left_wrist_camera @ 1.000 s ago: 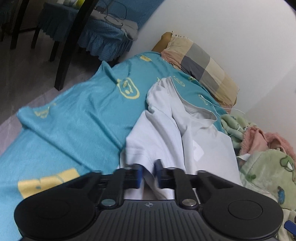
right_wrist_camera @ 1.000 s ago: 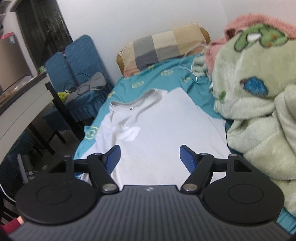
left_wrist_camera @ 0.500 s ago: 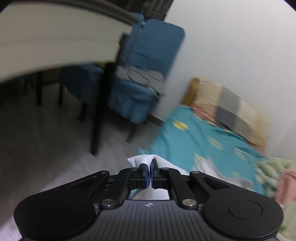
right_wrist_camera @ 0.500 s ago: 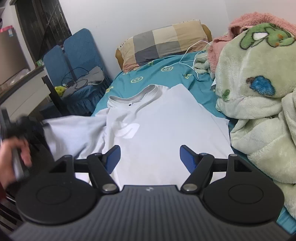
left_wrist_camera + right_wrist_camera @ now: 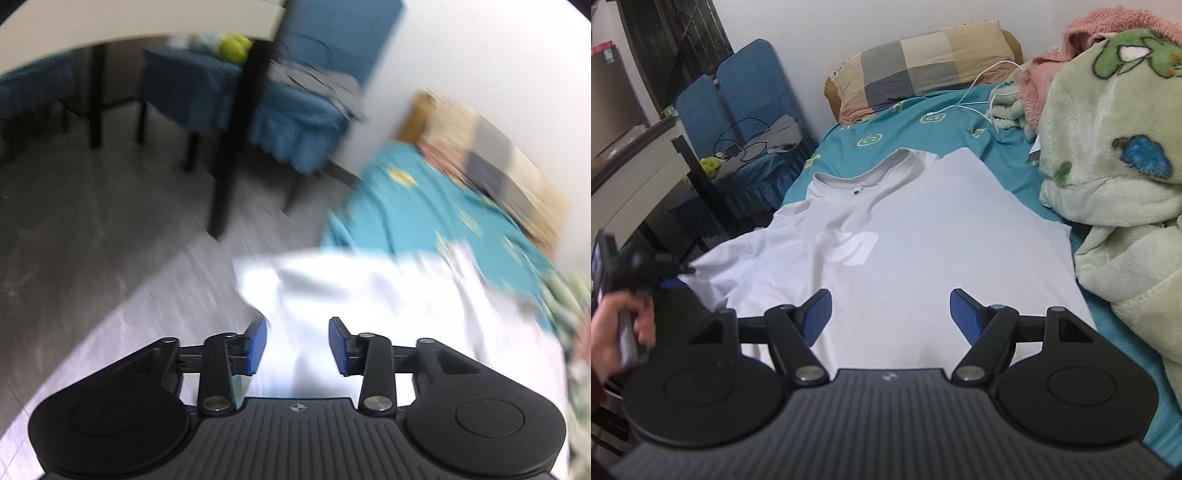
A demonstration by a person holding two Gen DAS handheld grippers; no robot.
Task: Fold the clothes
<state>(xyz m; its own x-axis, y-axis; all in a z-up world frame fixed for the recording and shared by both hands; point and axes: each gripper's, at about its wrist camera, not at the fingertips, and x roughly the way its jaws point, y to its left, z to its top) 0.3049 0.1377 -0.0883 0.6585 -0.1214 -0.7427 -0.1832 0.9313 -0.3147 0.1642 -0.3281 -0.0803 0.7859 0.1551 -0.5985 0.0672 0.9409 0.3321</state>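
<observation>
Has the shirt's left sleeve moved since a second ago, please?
Yes: the sleeve now lies spread toward the chair, off the shirt chest.

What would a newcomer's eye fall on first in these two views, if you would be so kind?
The white T-shirt spread flat on the teal bedsheet dominates the right wrist view, its collar toward the checked pillow. To its right a bulky green cartoon blanket is heaped. Both claws stand open: the right claw above the shirt's lower part, the left claw over the shirt's blurred left edge.
</observation>
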